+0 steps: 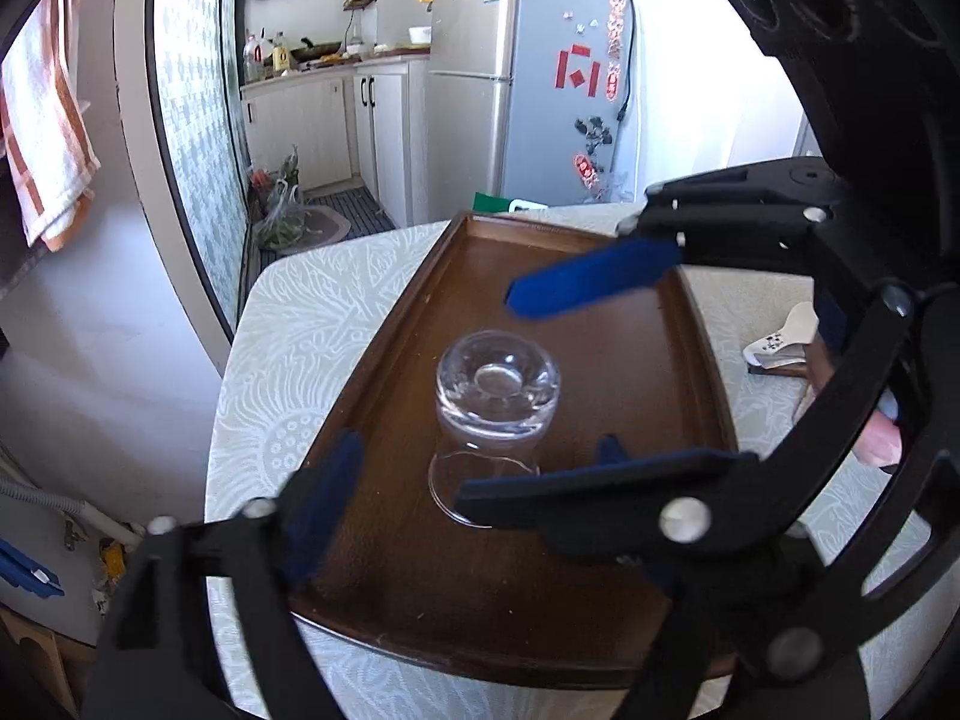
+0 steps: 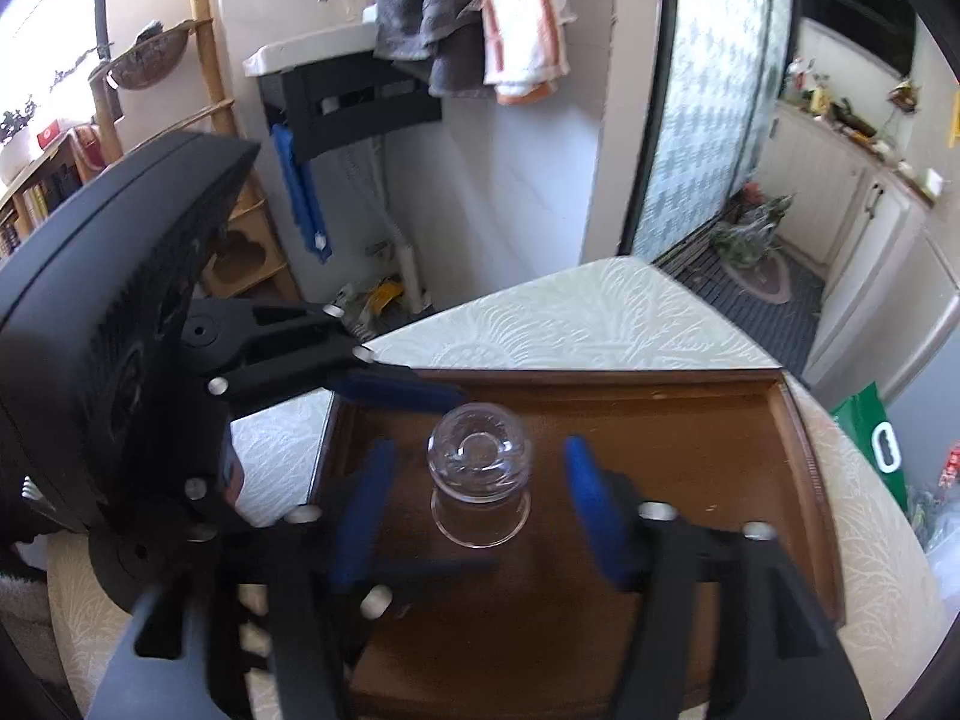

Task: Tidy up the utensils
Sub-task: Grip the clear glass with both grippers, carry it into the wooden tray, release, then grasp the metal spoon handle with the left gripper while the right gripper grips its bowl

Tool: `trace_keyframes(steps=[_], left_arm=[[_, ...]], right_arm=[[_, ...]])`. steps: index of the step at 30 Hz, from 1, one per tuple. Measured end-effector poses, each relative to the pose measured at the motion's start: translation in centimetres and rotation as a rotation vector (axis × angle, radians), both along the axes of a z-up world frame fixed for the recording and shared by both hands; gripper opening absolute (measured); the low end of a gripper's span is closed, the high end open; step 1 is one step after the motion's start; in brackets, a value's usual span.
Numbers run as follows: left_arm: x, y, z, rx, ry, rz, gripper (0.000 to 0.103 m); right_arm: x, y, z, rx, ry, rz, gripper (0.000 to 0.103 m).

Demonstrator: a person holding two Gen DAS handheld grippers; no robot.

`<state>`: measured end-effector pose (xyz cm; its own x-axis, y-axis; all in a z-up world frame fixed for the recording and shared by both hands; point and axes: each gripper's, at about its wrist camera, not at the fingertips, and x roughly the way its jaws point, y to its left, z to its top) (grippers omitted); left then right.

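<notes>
A clear glass (image 1: 495,414) stands upside down on a brown wooden tray (image 1: 600,618). It also shows in the right wrist view (image 2: 480,480) on the tray (image 2: 690,420). My left gripper (image 1: 474,456) is open, its blue-padded fingers on either side of the glass without touching it. My right gripper (image 2: 480,468) is open too, its fingers (image 2: 366,510) flanking the glass from the other side, apart from it. The right gripper also shows in the left wrist view (image 1: 546,372), and the left gripper in the right wrist view (image 2: 432,480). Both are empty.
The tray lies on a table with a pale patterned cloth (image 1: 312,324). A small white and brown utensil object (image 1: 780,342) lies on the cloth right of the tray. A fridge (image 1: 522,78) and kitchen cabinets stand beyond. A green bag (image 2: 876,438) sits past the table.
</notes>
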<state>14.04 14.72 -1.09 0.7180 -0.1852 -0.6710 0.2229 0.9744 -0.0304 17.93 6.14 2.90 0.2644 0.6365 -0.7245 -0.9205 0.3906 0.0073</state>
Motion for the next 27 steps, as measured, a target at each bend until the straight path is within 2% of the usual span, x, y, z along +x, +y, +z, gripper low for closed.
trace_keyframes(steps=[3,6,10,14,17,21,27], left_arm=[[-0.9,-0.1,0.8,0.017,-0.009,-0.001,0.092],[-2.8,-0.3,2.0,0.059,-0.037,-0.002,0.093],[-5.4,-1.3,4.7,0.039,-0.084,-0.036,0.093],[-6.5,-4.6,6.3,0.019,-0.104,-0.117,0.095],[-6.2,-8.4,5.6,0.028,-0.083,-0.190,0.095],[-5.0,-13.4,4.0,0.036,-0.058,-0.277,0.095],[-2.7,-20.0,1.1,0.030,0.000,-0.389,0.095]], right_arm=[[0.0,-1.6,0.9,0.036,0.019,-0.010,0.087],[-0.3,-4.3,2.4,0.046,0.010,-0.039,0.087],[-1.1,-10.1,4.9,0.046,-0.061,-0.079,0.087],[-1.6,-16.5,6.0,0.027,-0.095,-0.155,0.088],[-2.1,-20.9,5.9,0.005,-0.101,-0.215,0.087],[-2.7,-26.0,4.1,-0.038,-0.087,-0.281,0.087],[-2.1,-30.8,0.5,-0.151,-0.044,-0.315,0.087]])
